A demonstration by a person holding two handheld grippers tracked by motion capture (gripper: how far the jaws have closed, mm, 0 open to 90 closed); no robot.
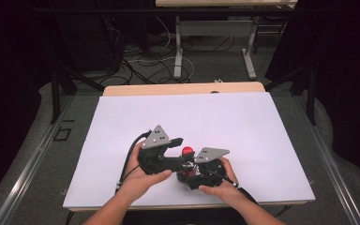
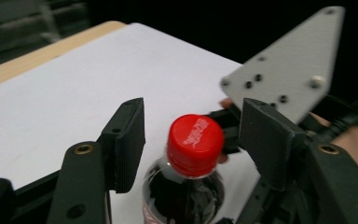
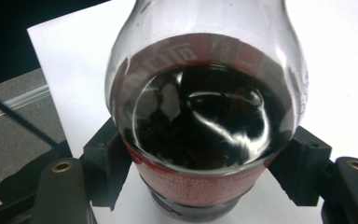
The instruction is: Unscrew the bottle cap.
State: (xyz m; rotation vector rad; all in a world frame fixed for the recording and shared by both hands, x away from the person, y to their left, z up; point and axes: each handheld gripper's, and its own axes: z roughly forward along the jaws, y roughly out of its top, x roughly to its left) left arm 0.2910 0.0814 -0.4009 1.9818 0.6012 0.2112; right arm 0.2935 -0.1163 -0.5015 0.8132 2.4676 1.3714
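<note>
Between the left gripper [image 2: 191, 140] jaws stands the bottle's red cap [image 2: 196, 138], with a gap on either side. Beyond it the right gripper [image 3: 205, 172] and its grey plate [image 2: 286, 74] block the way. The white table surface [image 1: 243, 122] ahead lies bare.

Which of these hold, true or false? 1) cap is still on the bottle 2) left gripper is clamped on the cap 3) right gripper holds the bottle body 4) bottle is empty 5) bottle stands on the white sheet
1) True. The red cap sits on the bottle.
2) False. The left gripper is open; its jaws flank the cap with a gap on each side.
3) True. The right gripper is shut on the bottle at the red label.
4) False. Dark liquid fills it up to the shoulder.
5) True. It stands on the white sheet, near the front edge.
</note>
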